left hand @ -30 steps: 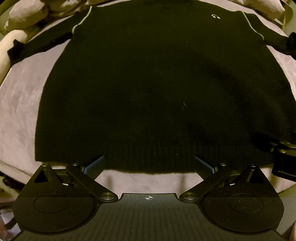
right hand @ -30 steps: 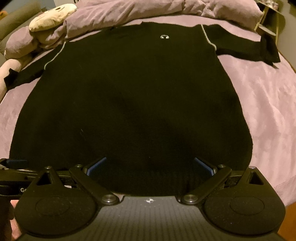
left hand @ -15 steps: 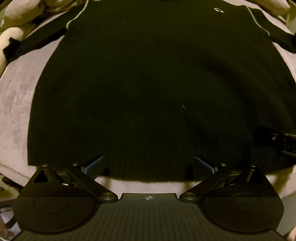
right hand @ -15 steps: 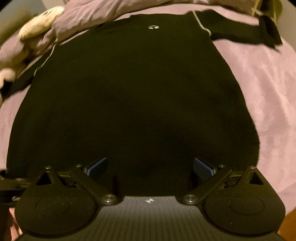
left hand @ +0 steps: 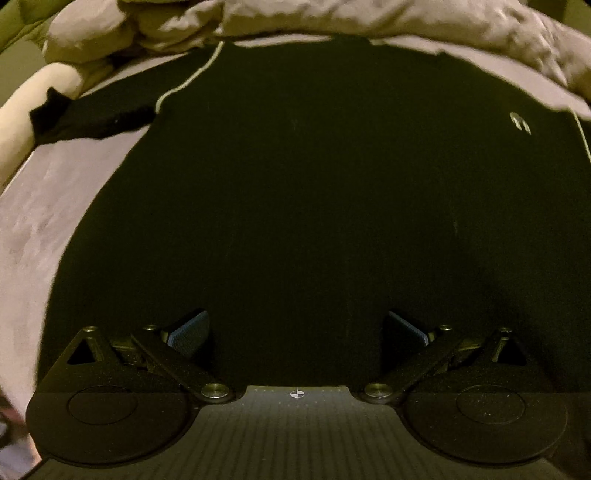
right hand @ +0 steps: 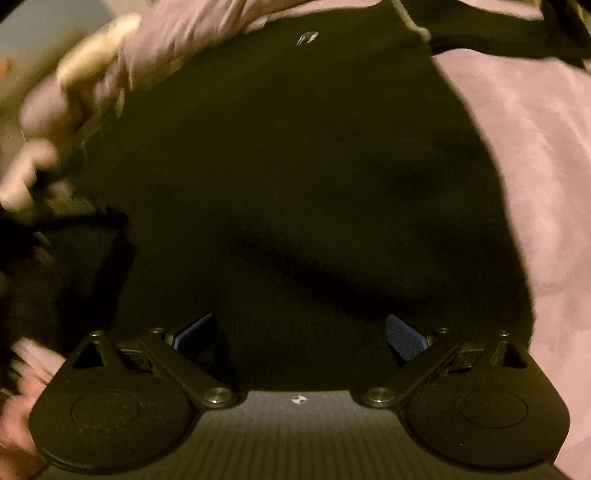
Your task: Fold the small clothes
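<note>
A black sweater [left hand: 314, 203] lies flat, front up, on a mauve bedspread [left hand: 44, 206]. It has a small white logo [left hand: 520, 123] on the chest and a thin pale seam line at each shoulder. Its left sleeve [left hand: 92, 118] stretches out to the side. My left gripper [left hand: 297, 328] is open low over the sweater's lower left part, fingers wide apart with only fabric beneath. In the right wrist view the sweater [right hand: 295, 166] fills the frame, logo [right hand: 307, 37] at the top. My right gripper [right hand: 300, 332] is open over its lower right part. The hem is hidden under both grippers.
A bunched mauve duvet [left hand: 332, 18] and a cream cushion [left hand: 22, 110] lie beyond the collar. Bare bedspread [right hand: 546, 166] extends right of the sweater, with the right sleeve [right hand: 498, 37] above it. A hand [right hand: 22, 406] and a blurred dark shape [right hand: 66, 240] show at the left edge.
Both grippers have moved forward over the sweater, from in front of the hem to above its lower body. The hem has slipped out of sight beneath them. Both stay open.
</note>
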Motion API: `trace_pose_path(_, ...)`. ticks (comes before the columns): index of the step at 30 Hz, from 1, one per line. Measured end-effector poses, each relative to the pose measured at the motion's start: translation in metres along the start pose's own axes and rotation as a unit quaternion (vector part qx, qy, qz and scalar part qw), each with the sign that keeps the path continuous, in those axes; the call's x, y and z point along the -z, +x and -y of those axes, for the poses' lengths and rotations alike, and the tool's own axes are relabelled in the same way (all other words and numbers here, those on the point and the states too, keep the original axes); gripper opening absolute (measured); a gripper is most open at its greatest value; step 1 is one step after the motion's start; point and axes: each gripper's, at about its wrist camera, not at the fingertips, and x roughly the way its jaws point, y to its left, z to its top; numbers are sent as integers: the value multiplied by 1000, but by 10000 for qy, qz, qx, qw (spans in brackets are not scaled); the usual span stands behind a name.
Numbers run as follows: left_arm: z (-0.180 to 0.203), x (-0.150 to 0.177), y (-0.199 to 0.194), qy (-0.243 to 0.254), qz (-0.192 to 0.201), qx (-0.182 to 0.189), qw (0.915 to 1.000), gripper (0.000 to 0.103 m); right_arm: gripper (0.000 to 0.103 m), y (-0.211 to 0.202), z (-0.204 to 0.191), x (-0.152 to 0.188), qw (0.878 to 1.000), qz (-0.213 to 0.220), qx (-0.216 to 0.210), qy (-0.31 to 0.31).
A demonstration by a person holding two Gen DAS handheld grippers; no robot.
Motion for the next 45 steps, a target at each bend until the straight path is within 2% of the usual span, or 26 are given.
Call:
trace_pose_path(1, 1, -4, 3, -83, 101, -4, 9999, 103, 99, -10, 15, -11, 9990, 195, -202, 334)
trace_pose_path(3, 3, -11, 7, -159, 409, -55, 9990, 103, 99, -30, 46, -34, 9935, 766, -227, 816)
trace_pose_path(5, 5, -17, 14, -130, 859, -151, 9961, 103, 99, -48, 80, -60, 9810, 1517, 29, 1207)
trace_pose_path(6, 6, -19, 19, -103, 1087, -181, 9939, 103, 98, -55, 99, -76, 9708, 1926, 269, 1403)
trace_pose_path(7, 6, -20, 26, -115, 1316, -237, 9910, 103, 92, -59, 114, -88, 9631, 2174, 456, 1516)
trace_pose_path(8, 5, -20, 33, -170, 1415, -277, 9894, 103, 81, -60, 130, -103, 9545, 2387, 655, 1663)
trace_pose_path(9, 3, -20, 42, -260, 1437, -319, 9888, 103, 78, -61, 146, -118, 9461, 2529, 827, 1847)
trace_pose_path(10, -1, -19, 51, -397, 1439, -316, 9883, 103, 76, -60, 160, -131, 9389, 2614, 897, 2051)
trace_pose_path(11, -7, -16, 57, -601, 1568, -150, 9857, 103, 75, -60, 176, -143, 9317, 2711, 882, 2249)
trace_pose_path(13, -14, -5, 61, -852, 1995, 47, 9762, 103, 73, -61, 202, -161, 9151, 3045, 692, 2552)
trace_pose_path(15, -11, 0, 62, -768, 2192, 8, 9726, 103, 73, -62, 215, -183, 8979, 3367, 664, 2758)
trace_pose_path(19, -12, 0, 63, -771, 2265, 29, 9710, 103, 75, -56, 244, -217, 8735, 3634, 234, 3230)
trace_pose_path(21, -13, 1, 62, -776, 2291, 46, 9703, 103, 75, -42, 261, -230, 8517, 3631, -128, 3777)
trace_pose_path(24, -14, 2, 63, -784, 2308, 74, 9698, 103, 74, -23, 282, -241, 8206, 3582, -229, 4447)
trace_pose_path(26, -15, 3, 63, -786, 2321, 87, 9695, 103, 61, -12, 295, -240, 7960, 3563, -237, 4888)
trace_pose_path(27, -15, 4, 64, -783, 2323, 89, 9694, 103, 59, -8, 301, -238, 7816, 3570, -257, 5109)
trace_pose_path(28, -15, 4, 64, -782, 2329, 91, 9693, 103, 53, -5, 306, -241, 7727, 3560, -279, 5247)
trace_pose_path(29, -16, 4, 64, -784, 2337, 99, 9691, 103, 42, -5, 309, -239, 7642, 3594, -282, 5348)
trace_pose_path(30, -16, 5, 64, -789, 2341, 109, 9689, 103, 37, -6, 310, -239, 7625, 3665, -268, 5326)
trace_pose_path(32, -16, 4, 64, -791, 2344, 118, 9688, 103, 16, -10, 307, -246, 7782, 3681, -119, 5087)
trace_pose_path(33, -16, 4, 64, -794, 2341, 120, 9689, 103, 16, -14, 302, -250, 7886, 3696, 11, 4915)
trace_pose_path(36, -17, 4, 64, -787, 2315, 135, 9696, 103, 13, -37, 274, -263, 8157, 3809, 785, 4283)
trace_pose_path(39, -15, 0, 62, -687, 2214, 93, 9727, 103, 12, -62, 230, -276, 8411, 3992, 1170, 3457)
trace_pose_path(42, -14, -3, 56, -504, 2081, 72, 9768, 103, 12, -78, 158, -293, 8705, 4165, 1391, 2224)
trace_pose_path(45, -26, -3, 44, -639, 1823, 143, 9811, 103, 12, -81, 68, -297, 8927, 4224, 1199, 1011)
